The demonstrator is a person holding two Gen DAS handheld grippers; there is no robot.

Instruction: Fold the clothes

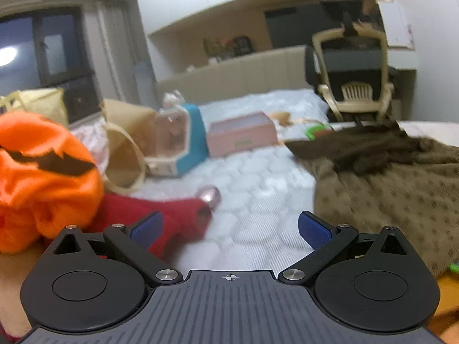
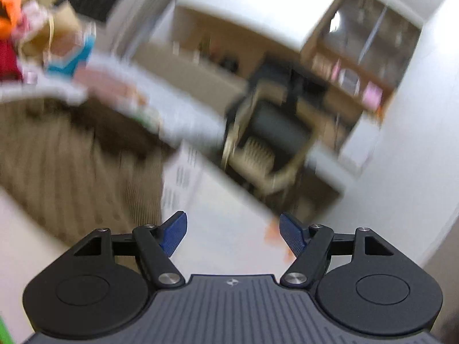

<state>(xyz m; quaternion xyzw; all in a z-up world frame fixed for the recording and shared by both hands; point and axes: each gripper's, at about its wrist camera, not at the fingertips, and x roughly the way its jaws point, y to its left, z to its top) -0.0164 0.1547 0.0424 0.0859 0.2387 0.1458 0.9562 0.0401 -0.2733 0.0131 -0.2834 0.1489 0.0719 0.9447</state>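
While both grippers hang empty with fingers apart, the left gripper [image 1: 229,229] has a brown dotted garment [image 1: 387,200] to its right, the right gripper [image 2: 233,233] sees it blurred.

The left gripper [image 1: 229,229] is matt black plastic with ribbed blue pads [image 1: 314,230] and shiny metal pins; beside it lie a brown dotted ribbed cloth [image 1: 396,200], fuzzy red knit [image 1: 160,220], and quilted white bed [image 1: 252,177].
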